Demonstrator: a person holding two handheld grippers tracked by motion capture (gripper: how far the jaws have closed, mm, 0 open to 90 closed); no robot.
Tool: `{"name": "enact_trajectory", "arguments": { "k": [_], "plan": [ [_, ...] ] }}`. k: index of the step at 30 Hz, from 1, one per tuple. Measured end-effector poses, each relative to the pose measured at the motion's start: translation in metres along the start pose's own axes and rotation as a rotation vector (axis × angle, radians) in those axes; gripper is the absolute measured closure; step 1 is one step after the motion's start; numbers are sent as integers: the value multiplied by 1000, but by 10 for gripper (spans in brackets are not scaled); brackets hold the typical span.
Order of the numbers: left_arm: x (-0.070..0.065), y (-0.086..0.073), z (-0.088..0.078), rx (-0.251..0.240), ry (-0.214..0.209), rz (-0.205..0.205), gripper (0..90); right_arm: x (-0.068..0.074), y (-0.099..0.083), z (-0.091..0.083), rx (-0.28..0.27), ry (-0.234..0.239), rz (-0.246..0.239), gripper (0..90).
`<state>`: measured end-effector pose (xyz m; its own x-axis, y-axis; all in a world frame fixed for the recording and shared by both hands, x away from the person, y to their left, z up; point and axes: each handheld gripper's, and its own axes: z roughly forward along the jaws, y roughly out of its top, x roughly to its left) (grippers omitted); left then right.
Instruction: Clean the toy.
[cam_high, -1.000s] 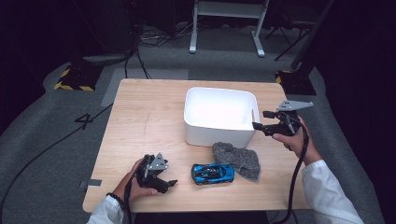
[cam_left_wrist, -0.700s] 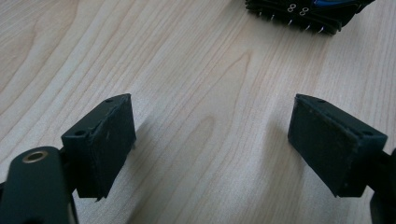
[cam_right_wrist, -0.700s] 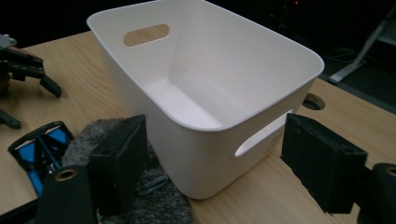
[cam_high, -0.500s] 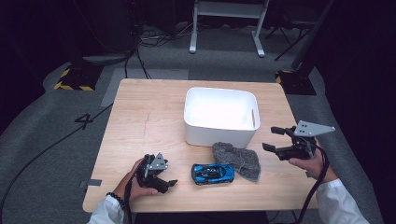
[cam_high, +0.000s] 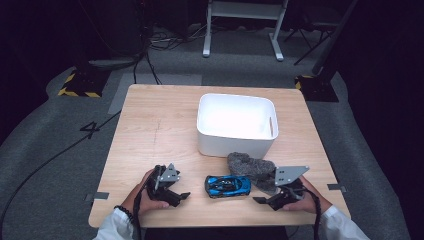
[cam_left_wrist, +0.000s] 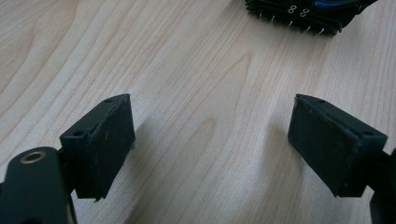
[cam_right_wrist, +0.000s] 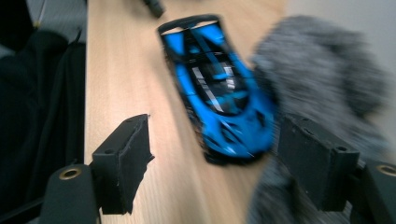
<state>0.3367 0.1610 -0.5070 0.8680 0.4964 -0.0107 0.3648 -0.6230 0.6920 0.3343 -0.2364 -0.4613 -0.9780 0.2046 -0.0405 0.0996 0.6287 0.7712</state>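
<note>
The blue toy car (cam_high: 227, 185) sits on the wooden counter (cam_high: 150, 130) near its front edge, touching the grey fuzzy cloth (cam_high: 250, 166) that lies just in front of the white bin (cam_high: 235, 142). The right claw (cam_high: 263, 201) is released, jaws wide, low beside the car's end. The left claw (cam_high: 181, 197) rests on the counter, also released, with nothing between its jaws.

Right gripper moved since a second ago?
Yes. The right gripper has come from beside the white bin toward the table's near edge, by the blue toy car.
</note>
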Motion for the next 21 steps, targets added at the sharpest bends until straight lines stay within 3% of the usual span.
{"name": "enact_trajectory", "arguments": {
  "k": [5,13,18,21],
  "plan": [
    [0,0,0,1,-1,-1,151,1,12,20,8,18,-51,258],
    [0,-1,-1,1,-1,2,152,-14,19,43,44,21,-63,256],
    [0,-1,-1,0,-1,2,152,-23,18,53,60,28,-43,248],
    [0,-1,-1,1,0,1,152,-29,17,57,72,43,-37,197]
  ]
}}
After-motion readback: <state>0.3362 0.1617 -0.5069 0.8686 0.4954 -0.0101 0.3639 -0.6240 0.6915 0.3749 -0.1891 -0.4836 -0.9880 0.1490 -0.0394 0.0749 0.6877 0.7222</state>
